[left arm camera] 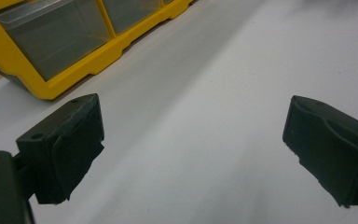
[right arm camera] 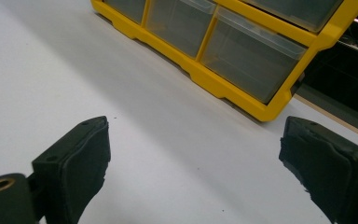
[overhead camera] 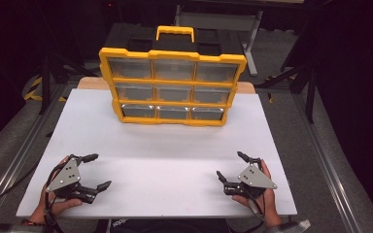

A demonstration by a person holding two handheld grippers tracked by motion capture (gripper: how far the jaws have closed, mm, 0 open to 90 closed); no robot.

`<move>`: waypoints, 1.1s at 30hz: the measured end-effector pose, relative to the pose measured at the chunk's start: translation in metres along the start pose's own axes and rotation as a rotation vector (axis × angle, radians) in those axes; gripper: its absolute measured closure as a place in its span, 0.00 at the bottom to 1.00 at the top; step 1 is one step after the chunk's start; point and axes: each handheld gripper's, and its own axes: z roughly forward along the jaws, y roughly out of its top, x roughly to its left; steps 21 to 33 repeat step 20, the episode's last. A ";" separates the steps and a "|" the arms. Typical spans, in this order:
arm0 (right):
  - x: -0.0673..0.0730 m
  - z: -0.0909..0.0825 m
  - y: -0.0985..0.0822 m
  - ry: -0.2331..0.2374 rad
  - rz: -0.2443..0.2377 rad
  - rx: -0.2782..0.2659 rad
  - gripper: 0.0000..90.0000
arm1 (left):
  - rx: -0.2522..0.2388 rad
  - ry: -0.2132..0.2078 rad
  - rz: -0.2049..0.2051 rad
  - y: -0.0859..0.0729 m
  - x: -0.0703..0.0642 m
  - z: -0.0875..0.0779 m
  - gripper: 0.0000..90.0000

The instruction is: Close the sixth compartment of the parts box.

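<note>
I am holding my left gripper (overhead camera: 93, 171) low over the near left part of the white table (overhead camera: 165, 160), at about seven o'clock from the table's middle, and its jaws are standing wide apart with nothing between them. In the left gripper view, the left gripper (left arm camera: 193, 140) is looking across bare white surface, and the yellow drawer cabinet (left arm camera: 65, 46) is sitting off at eleven o'clock, well apart from the jaw tips.

I am holding my right gripper (overhead camera: 230, 166) at about five o'clock on the table, and its jaws are also gaping wide and gripping nothing. In the right gripper view, the right gripper (right arm camera: 193, 154) is facing the cabinet's lower row of clear drawers (right arm camera: 251, 53), which is lying at about one o'clock, again well clear of the jaws.

The yellow drawer cabinet (overhead camera: 172, 80) is standing upright at the far middle of the table, at twelve o'clock, its three rows of clear drawers (overhead camera: 173, 92) facing me and its handle (overhead camera: 175, 33) on top. Both grippers are pointing inward, toward each other, with open table between them.
</note>
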 end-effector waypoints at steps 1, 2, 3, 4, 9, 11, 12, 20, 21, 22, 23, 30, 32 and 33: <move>0.001 0.000 0.001 0.003 -0.002 -0.004 0.11 | -0.001 0.001 -0.001 0.000 0.000 0.000 0.07; 0.002 0.000 0.001 0.003 -0.007 -0.006 0.11 | 0.000 -0.001 -0.003 0.000 0.000 0.000 0.07; 0.002 0.000 0.001 0.005 -0.010 -0.005 0.11 | 0.003 -0.001 -0.002 0.000 0.000 0.001 0.07; 0.002 0.000 0.002 0.008 -0.012 -0.005 0.11 | 0.006 -0.001 -0.001 0.000 0.000 0.001 0.07; 0.003 -0.001 0.002 0.026 -0.013 -0.015 0.11 | 0.006 0.004 0.003 0.001 0.001 0.001 0.07; 0.004 -0.001 0.002 0.023 -0.021 -0.011 0.11 | 0.002 0.004 -0.003 0.001 0.002 0.002 0.07; 0.004 -0.002 0.001 0.023 -0.023 -0.010 0.11 | 0.004 0.001 0.002 0.002 0.002 0.003 0.07; 0.001 -0.007 0.000 -0.002 0.007 -0.015 0.11 | 0.014 -0.007 0.002 0.002 0.002 0.006 0.07; 0.001 -0.007 0.000 -0.002 0.007 -0.015 0.11 | 0.014 -0.007 0.002 0.002 0.002 0.006 0.07; 0.001 -0.007 0.000 -0.002 0.007 -0.015 0.11 | 0.014 -0.007 0.002 0.002 0.002 0.006 0.07; 0.001 -0.007 0.000 -0.002 0.007 -0.015 0.11 | 0.014 -0.007 0.002 0.002 0.002 0.006 0.07; 0.001 -0.007 0.000 -0.002 0.007 -0.015 0.11 | 0.014 -0.007 0.002 0.002 0.002 0.006 0.07; 0.001 -0.007 0.000 -0.002 0.007 -0.015 0.11 | 0.014 -0.007 0.002 0.002 0.002 0.006 0.07; 0.001 -0.007 0.000 -0.002 0.007 -0.015 0.11 | 0.014 -0.007 0.002 0.002 0.002 0.006 0.07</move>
